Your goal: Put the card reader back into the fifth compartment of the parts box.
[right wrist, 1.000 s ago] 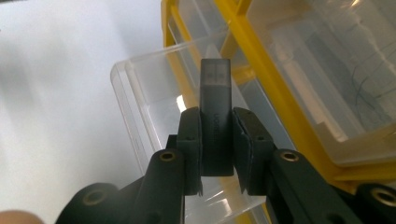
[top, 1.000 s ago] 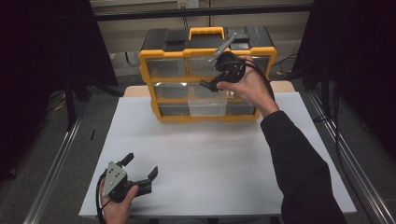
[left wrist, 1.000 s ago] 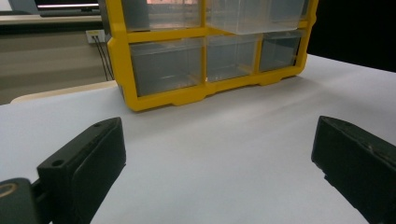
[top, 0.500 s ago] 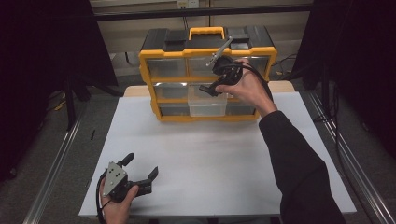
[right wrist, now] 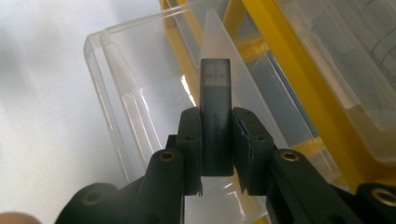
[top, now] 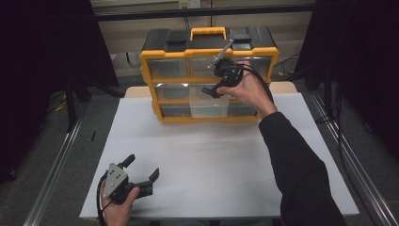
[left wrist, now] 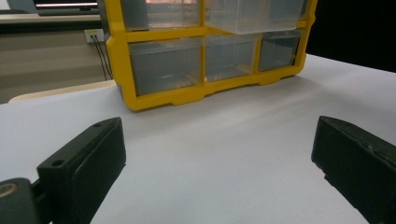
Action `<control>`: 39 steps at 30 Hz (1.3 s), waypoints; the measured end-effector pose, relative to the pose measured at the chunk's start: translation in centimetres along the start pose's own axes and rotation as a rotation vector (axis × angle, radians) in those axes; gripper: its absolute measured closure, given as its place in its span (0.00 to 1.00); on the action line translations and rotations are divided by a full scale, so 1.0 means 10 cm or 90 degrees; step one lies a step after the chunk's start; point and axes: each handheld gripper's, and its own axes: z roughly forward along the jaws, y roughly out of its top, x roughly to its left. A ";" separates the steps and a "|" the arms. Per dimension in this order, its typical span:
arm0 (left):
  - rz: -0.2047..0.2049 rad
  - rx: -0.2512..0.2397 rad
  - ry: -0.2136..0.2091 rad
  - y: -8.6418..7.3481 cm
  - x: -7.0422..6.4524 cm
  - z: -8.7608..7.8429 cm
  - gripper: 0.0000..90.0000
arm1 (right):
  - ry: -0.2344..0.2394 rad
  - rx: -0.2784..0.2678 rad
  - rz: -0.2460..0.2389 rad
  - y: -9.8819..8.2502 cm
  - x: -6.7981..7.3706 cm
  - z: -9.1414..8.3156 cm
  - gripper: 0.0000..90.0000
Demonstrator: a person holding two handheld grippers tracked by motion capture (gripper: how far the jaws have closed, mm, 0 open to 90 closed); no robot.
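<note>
A yellow-framed plastic organiser with a black top (top: 207, 77) holds clear plastic drawers (top: 207, 107). White table (top: 211, 160). Black fingers (right wrist: 191, 140) grip a dark grey rectangular stick (right wrist: 215, 126).

Lighting's pretty uneven: the white counter (top: 221, 155) is lit from overhead while everything around it drops into near black. High view is soft and a bit grainy. In the right gripper view the clear drawer (right wrist: 140, 107) catches glare, and the close-up jaws look blurry.
</note>
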 end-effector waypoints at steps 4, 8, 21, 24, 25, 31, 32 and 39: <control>-0.002 0.001 -0.002 0.00 0.00 0.00 0.03 | 0.001 0.000 0.002 -0.02 0.00 0.02 0.81; -0.002 0.001 -0.001 0.00 0.00 0.00 0.03 | -0.017 -0.003 0.011 -0.03 0.00 0.03 0.61; 0.000 0.003 -0.001 0.00 0.00 0.00 0.03 | -0.048 -0.042 0.037 -0.06 0.00 -0.10 0.26; -0.004 0.001 -0.001 0.00 -0.01 0.00 0.03 | -0.062 -0.059 0.042 -0.08 0.00 -0.13 0.18; -0.005 0.000 -0.001 0.00 -0.01 0.00 0.03 | -0.062 -0.059 0.042 -0.08 0.00 -0.13 0.18; -0.005 0.000 0.000 0.00 -0.01 0.00 0.03 | -0.073 -0.071 0.044 -0.13 0.07 -0.16 0.15; -0.004 0.001 0.000 0.00 -0.01 0.00 0.03 | -0.078 -0.073 0.043 -0.14 0.09 -0.16 0.14; 0.003 0.001 0.003 0.00 0.00 0.00 0.03 | -0.096 -0.105 0.055 -0.22 0.14 -0.18 0.12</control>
